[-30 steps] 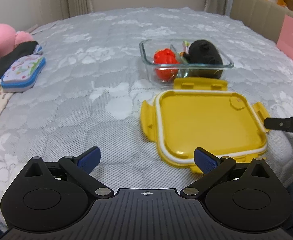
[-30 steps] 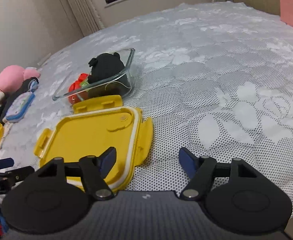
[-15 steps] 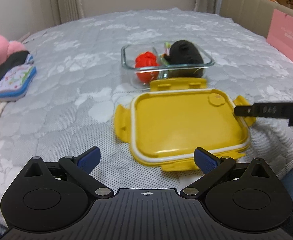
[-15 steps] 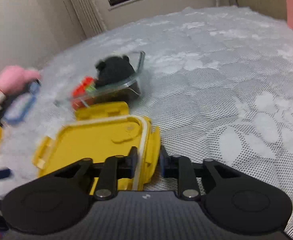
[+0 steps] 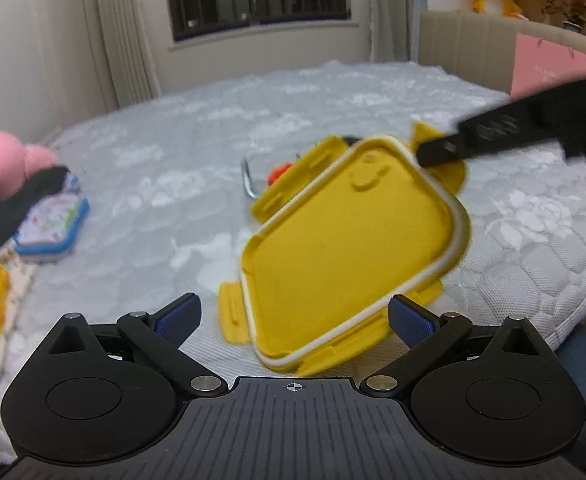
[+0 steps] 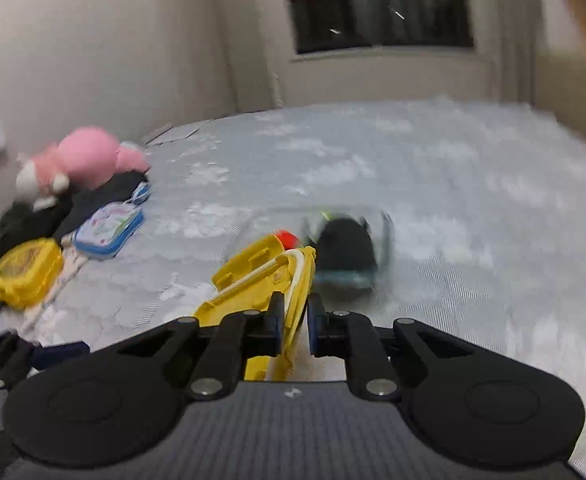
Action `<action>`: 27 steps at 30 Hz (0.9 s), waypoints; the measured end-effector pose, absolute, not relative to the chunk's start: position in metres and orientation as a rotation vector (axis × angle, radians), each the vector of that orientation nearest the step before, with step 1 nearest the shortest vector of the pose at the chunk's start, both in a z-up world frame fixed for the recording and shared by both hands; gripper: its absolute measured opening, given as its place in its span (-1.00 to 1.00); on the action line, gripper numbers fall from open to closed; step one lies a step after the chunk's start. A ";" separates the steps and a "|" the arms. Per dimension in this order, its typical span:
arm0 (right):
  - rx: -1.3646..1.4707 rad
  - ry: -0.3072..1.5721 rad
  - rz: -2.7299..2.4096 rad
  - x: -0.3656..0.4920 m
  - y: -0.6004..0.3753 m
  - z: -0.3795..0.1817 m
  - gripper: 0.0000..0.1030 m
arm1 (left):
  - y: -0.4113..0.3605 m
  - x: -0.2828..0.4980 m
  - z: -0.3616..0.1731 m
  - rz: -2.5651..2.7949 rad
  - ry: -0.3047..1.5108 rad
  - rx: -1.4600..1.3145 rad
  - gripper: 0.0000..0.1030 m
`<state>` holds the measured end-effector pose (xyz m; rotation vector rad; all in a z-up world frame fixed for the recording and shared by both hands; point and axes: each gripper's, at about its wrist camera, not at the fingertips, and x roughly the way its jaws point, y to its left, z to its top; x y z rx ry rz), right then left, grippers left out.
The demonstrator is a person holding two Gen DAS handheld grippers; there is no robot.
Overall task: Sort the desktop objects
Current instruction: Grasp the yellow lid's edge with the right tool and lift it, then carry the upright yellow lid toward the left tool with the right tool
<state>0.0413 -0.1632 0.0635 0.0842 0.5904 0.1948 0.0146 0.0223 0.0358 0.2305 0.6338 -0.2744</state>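
A yellow lid (image 5: 353, 248) with a white seal hangs tilted above the grey bedcover, one side raised. My right gripper (image 6: 295, 312) is still closing; its pads press on the lid's side flap (image 6: 293, 280), and in the left wrist view its black fingers (image 5: 473, 140) reach the lid's far corner. My left gripper (image 5: 293, 312) is open and empty just in front of the lid's low edge. Behind the lid stands a glass container (image 6: 385, 240) holding a red toy (image 6: 287, 238) and a black toy (image 6: 345, 244). In the left wrist view the lid hides most of it.
At the left of the bedcover lie a pink plush (image 6: 89, 156), dark cloth, a blue patterned pouch (image 6: 109, 226) and a round yellow case (image 6: 27, 268). A pink bag (image 5: 549, 64) stands far right. The mattress edge (image 5: 573, 300) runs close on the right.
The right gripper went from open beside the lid to pinching its side flap, then lifted it off the bedcover, tilted. The left gripper rose a little and stayed open.
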 end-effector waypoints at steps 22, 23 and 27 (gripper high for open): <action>-0.464 0.594 0.556 0.063 0.070 0.141 -0.69 | 0.106 0.026 0.047 -0.030 0.610 0.033 0.98; -0.461 0.595 0.571 0.063 0.079 0.140 -0.67 | 0.115 0.027 0.045 -0.018 0.620 0.009 0.98; -0.429 0.621 0.634 0.062 0.102 0.135 -0.58 | 0.151 0.028 0.036 0.010 0.669 -0.121 0.98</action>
